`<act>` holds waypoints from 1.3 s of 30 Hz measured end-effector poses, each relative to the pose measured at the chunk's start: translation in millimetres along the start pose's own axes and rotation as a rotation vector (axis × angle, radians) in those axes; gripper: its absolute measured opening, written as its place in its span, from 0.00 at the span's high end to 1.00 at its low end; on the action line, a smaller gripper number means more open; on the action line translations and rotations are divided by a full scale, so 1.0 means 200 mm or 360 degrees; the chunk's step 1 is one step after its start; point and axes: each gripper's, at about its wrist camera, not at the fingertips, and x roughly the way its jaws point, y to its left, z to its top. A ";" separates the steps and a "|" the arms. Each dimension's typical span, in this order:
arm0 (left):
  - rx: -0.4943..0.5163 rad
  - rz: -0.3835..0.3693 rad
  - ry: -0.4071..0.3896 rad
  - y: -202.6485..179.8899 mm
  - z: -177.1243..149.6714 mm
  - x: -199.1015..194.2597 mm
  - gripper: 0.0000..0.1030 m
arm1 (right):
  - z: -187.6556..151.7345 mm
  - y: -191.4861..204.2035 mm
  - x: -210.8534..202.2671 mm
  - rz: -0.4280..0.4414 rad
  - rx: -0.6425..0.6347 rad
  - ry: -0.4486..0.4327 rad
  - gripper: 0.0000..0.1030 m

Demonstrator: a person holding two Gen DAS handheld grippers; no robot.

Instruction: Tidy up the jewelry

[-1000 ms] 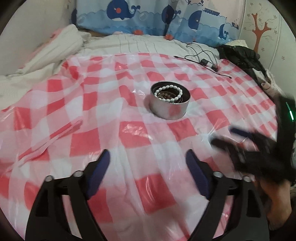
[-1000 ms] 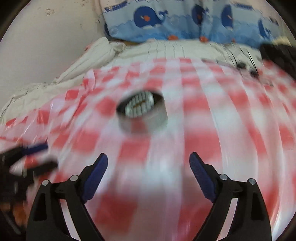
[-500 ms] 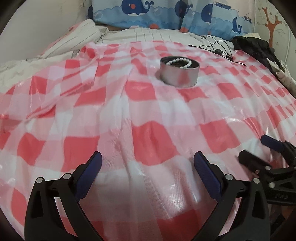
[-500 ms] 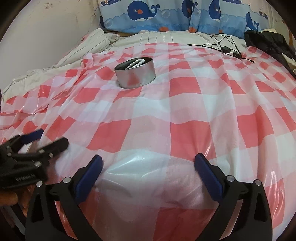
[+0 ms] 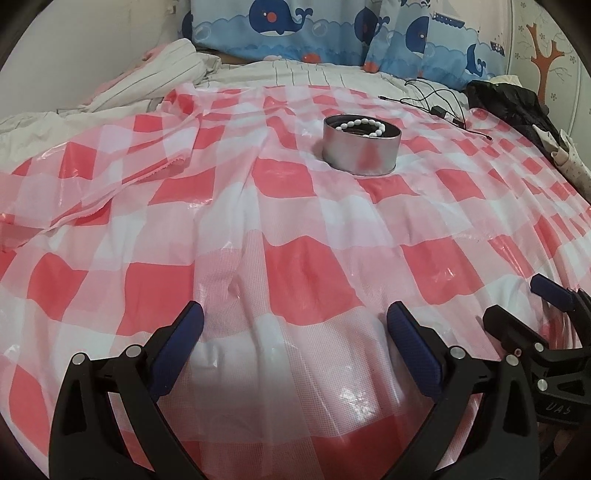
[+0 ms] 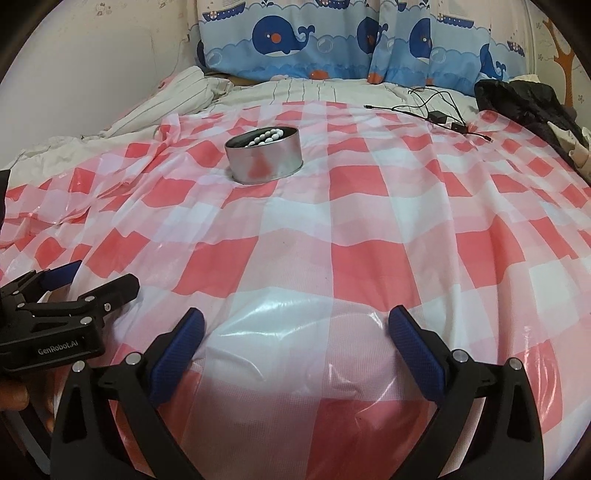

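Note:
A round silver tin (image 5: 361, 156) stands on the red-and-white checked plastic cloth (image 5: 280, 236), with a white bead bracelet (image 5: 360, 127) lying in its open top. The tin (image 6: 264, 159) and the beads (image 6: 266, 136) also show in the right wrist view. My left gripper (image 5: 295, 326) is open and empty, low over the cloth, well short of the tin. My right gripper (image 6: 295, 326) is open and empty, also near the cloth's front. Each gripper shows at the edge of the other's view: the right one (image 5: 524, 306) and the left one (image 6: 96, 280).
Whale-print blue pillows (image 5: 332, 33) lie at the head of the bed. A black cable with a small box (image 5: 439, 110) lies behind the tin. A black garment (image 5: 513, 107) is heaped at the right. White striped bedding (image 5: 155, 74) is bunched at the left.
Both grippers have drawn back and down from the tin toward the cloth's front; the tin now looks farther off. The bracelet stays in the tin.

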 end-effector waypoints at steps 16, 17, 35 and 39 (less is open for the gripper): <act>0.0000 -0.0002 0.0028 0.01 0.01 0.02 0.07 | -0.01 0.01 -0.01 -0.0039 0.0015 -0.0021 0.07; 0.0006 0.0004 0.0032 0.01 0.02 0.02 0.07 | -0.01 0.00 -0.01 -0.0033 0.0024 -0.0017 0.07; 0.0005 0.0070 0.0036 -0.02 0.02 0.03 0.07 | -0.01 0.01 0.01 -0.0040 0.0018 -0.0008 0.07; 0.0005 0.0079 0.0033 -0.02 0.02 0.03 0.07 | -0.01 0.01 0.01 -0.0040 0.0019 -0.0007 0.07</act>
